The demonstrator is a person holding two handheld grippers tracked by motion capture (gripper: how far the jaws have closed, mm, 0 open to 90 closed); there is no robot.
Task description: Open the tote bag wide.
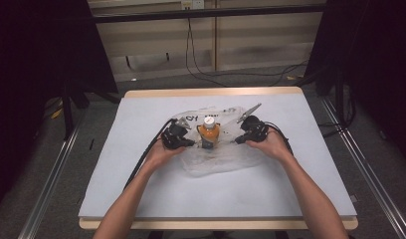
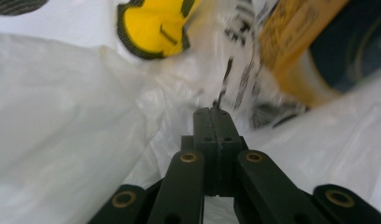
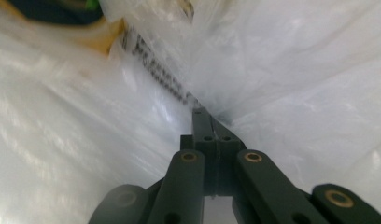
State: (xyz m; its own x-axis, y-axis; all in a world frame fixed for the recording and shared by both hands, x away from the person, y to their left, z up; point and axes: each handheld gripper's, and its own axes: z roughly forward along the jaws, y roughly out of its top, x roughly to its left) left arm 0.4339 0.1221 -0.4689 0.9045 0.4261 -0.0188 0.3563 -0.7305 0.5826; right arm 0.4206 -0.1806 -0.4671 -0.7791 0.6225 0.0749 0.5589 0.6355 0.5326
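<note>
Much of what you are working on is veiled: the clear plastic bag lies crumpled at the centre of the high view on the pale table, and its film blurs the lower part of the orange bottle standing inside it, so only the white cap and the orange shoulder read clearly. The black print on the bag is too smeared to read in any view. In the high view your left gripper sits just left of the bottle and your right gripper just right of it, both against the bag, but your hands and the gripper bodies cover the tips, so from there you cannot tell how the jaws stand. The 2 gripper views settle it. In the left gripper view your left gripper has its jaws clenched together, with a fold of the bag's film pinched at the tips; at the upper right of that frame a blurred orange and dark shape, likely the bottle, is cut off by the edge, and a yellow patch edged in black at the upper centre is hard to identify. In the right gripper view your right gripper is likewise clenched on the bag's film, with white folds all around it and a dark, yellowish blur cut off at the upper left.
</note>
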